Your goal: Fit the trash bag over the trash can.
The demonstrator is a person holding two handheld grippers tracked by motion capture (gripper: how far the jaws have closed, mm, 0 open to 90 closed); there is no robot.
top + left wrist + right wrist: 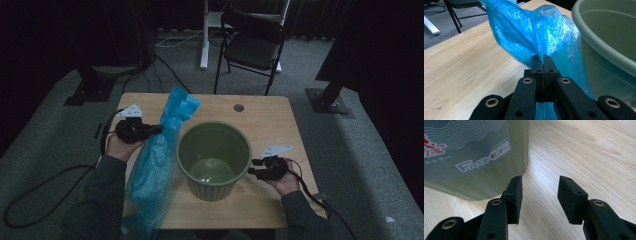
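Observation:
A green plastic bin (214,159) stands upright in the middle of the wooden table (270,120). Left of it hangs a crumpled blue plastic bag (159,160), lifted off the table and trailing past the front edge. My left gripper (156,129) is shut on the bag's film, seen pinched between the pads in the left gripper view (544,61), with the bin's rim (604,37) close at the right. My right gripper (254,168) rests at the bin's right side, open and holding nothing (540,192); the bin's wall (474,157) stands just left of its jaws.
A round cable hole (238,107) sits near the table's far edge. A black folding chair (252,42) stands on the carpet beyond the table. Cables (35,195) trail from both grippers over the floor at the left and right.

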